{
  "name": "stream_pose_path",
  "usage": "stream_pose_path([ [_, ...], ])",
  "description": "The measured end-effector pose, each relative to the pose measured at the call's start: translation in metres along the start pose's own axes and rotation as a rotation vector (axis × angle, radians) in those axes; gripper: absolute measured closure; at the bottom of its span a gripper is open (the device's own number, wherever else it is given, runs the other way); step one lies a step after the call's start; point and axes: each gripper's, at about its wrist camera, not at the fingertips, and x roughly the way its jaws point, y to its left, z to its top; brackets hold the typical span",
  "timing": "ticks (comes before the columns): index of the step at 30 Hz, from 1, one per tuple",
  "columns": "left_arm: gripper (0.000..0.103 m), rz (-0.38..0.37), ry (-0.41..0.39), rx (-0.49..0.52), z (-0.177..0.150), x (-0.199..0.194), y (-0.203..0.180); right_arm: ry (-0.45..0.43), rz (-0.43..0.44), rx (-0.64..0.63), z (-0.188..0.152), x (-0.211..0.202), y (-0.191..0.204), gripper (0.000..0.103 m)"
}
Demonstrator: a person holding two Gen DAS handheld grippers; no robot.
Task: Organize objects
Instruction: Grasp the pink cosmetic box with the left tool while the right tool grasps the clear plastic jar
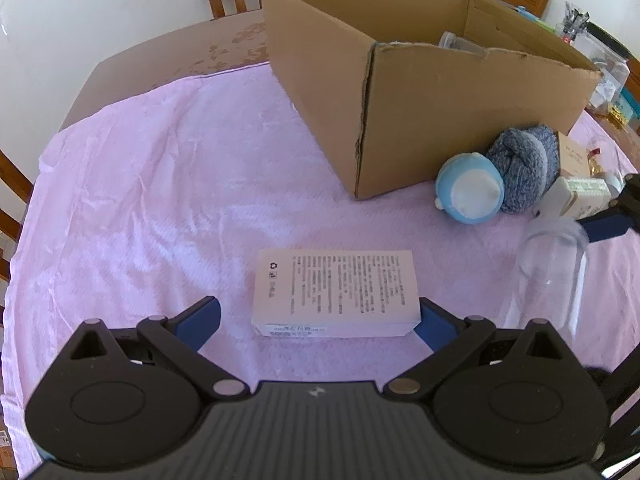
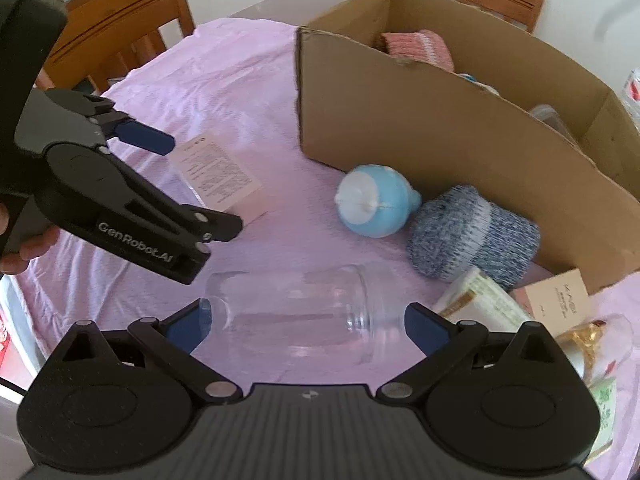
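Observation:
A white box (image 1: 336, 292) with printed text lies flat on the pink cloth (image 1: 160, 200). My left gripper (image 1: 320, 322) is open around its near end, and the right pad touches the box's corner. A clear plastic jar (image 2: 296, 312) lies on its side between the open fingers of my right gripper (image 2: 306, 326). In the right wrist view the left gripper (image 2: 202, 184) hovers over the white box (image 2: 218, 172). A brown cardboard box (image 1: 420, 92) stands open at the back. It holds a pink knitted item (image 2: 416, 46) and other partly hidden things.
A blue and white round toy (image 2: 372, 206) and a blue knitted roll (image 2: 472, 236) lie against the cardboard box's front wall. Small cartons (image 2: 484, 296) and a gold-wrapped item (image 2: 588, 340) crowd the right. Wooden chairs (image 2: 120, 12) surround the table.

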Motion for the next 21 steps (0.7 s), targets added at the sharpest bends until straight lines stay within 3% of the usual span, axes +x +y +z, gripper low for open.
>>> stream_pose_path([
  [9,0.008,-0.005,-0.033,0.003,0.0015,0.009,-0.0042,-0.005,-0.04,0.02,-0.0009,0.002,-0.0045,0.0],
  [13,0.016,-0.013,-0.04,-0.006,0.0026,0.0077,-0.0044,-0.013,-0.049,-0.007,0.0016,0.0037,0.0001,0.001],
  [17,0.022,-0.015,-0.039,-0.014,0.0028,0.0068,-0.004,-0.01,-0.041,-0.023,0.0046,0.0046,0.0019,0.007],
  [21,0.022,-0.014,-0.036,-0.024,0.0033,0.0063,-0.0036,-0.006,-0.051,-0.035,0.0075,0.0047,0.0028,0.007],
])
